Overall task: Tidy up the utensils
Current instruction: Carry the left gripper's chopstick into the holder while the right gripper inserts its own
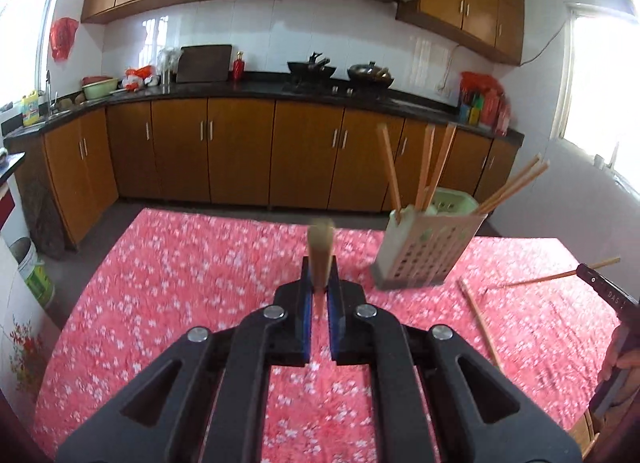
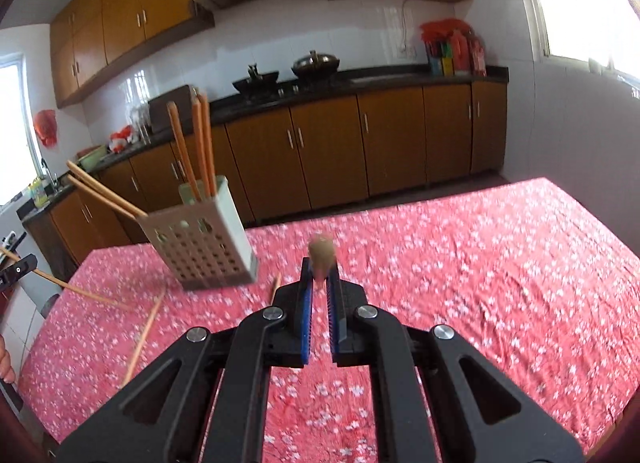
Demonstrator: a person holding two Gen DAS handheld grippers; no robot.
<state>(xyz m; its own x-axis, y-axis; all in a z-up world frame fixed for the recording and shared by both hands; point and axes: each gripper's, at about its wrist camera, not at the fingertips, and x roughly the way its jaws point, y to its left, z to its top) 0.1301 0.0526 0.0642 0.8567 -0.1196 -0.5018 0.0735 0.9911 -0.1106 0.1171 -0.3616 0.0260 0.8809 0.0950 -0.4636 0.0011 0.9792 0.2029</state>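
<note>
item 1, left tool [image 1: 320, 283]: black two-finger tool with blue pads, clenched on a single wooden chopstick [image 1: 321, 251] that points away along the fingers, blurred, held above the cloth. this same tool shows at the left edge of the other camera as a black tip [image 2: 18, 269] with its chopstick [image 2: 80, 290] slanting down toward the cloth.

item 2, worktop [image 1: 180, 283]: covered by a pink-red cloth with small white blossoms.

item 3, utensil holder [image 1: 424, 251]: pale perforated box standing on the worktop, between the two tools and farther from them. it carries five wooden chopsticks [image 1: 430, 161]; three stand near upright, two lean far out over one side.

item 4, loose chopstick [image 1: 480, 323]: lying flat on the cloth just in front of the holder, apart from it. the right camera shows a second short piece [image 2: 275, 287] close beside the right tool; how many lie there in all cannot be told.

item 5, right tool [image 2: 320, 283]: same make, clenched on another chopstick [image 2: 321, 257] seen end-on and blurred. a hand [image 1: 624, 363] grips its body at the right edge.
</note>
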